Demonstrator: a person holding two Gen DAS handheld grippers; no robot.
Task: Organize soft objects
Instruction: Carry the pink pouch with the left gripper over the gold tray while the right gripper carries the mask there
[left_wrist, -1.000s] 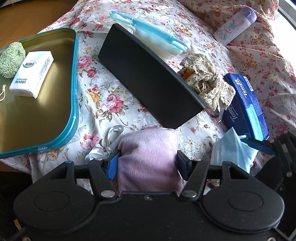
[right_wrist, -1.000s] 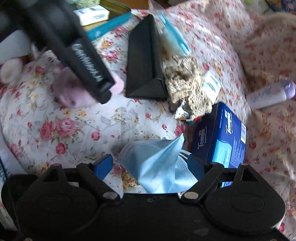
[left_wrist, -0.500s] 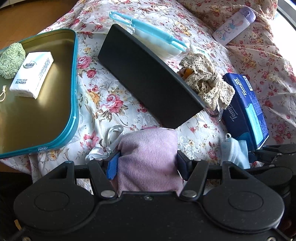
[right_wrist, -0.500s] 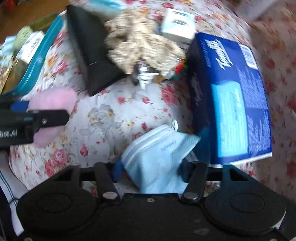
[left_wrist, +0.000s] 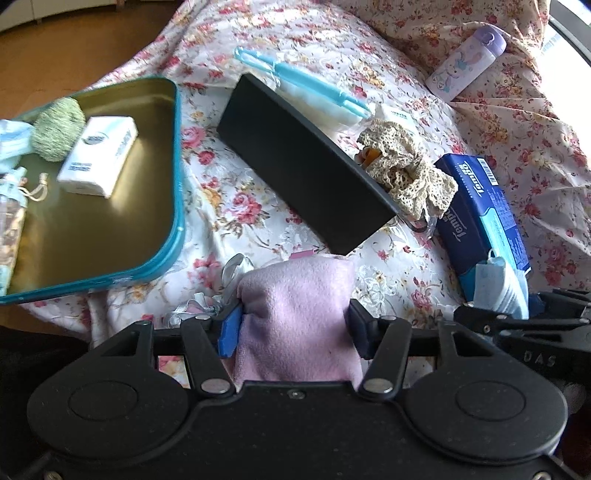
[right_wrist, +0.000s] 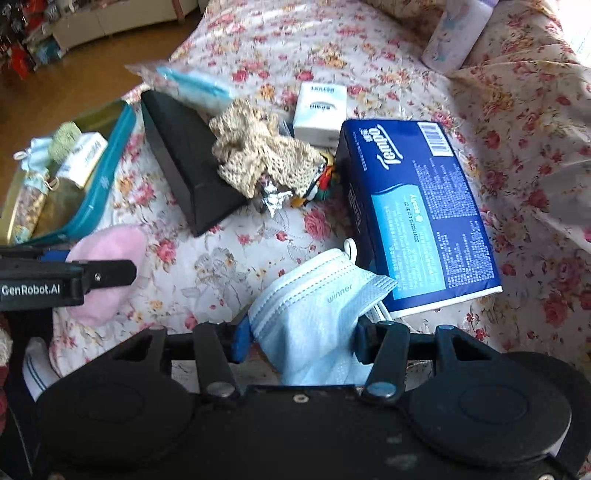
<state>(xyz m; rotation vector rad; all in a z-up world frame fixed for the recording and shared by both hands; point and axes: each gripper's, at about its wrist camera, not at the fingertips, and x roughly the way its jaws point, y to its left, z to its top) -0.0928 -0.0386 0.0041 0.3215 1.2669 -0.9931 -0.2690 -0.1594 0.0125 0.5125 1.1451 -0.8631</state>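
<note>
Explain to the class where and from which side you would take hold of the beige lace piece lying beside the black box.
Probably the bunched top of the beige lace piece, coming from above. It lies in a loose raised heap, with the black box tight on one side and the blue tissue pack close on the other, so sideways approaches look blocked.

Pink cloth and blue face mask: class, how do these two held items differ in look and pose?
The pink cloth is plain, fuzzy and bunched; the blue face mask is pleated, with white ear loops and a printed word. The cloth sits in the left gripper near the teal tin; the mask sits in the right gripper beside the blue tissue pack. Both are soft and squeezed between shut jaws.
</note>
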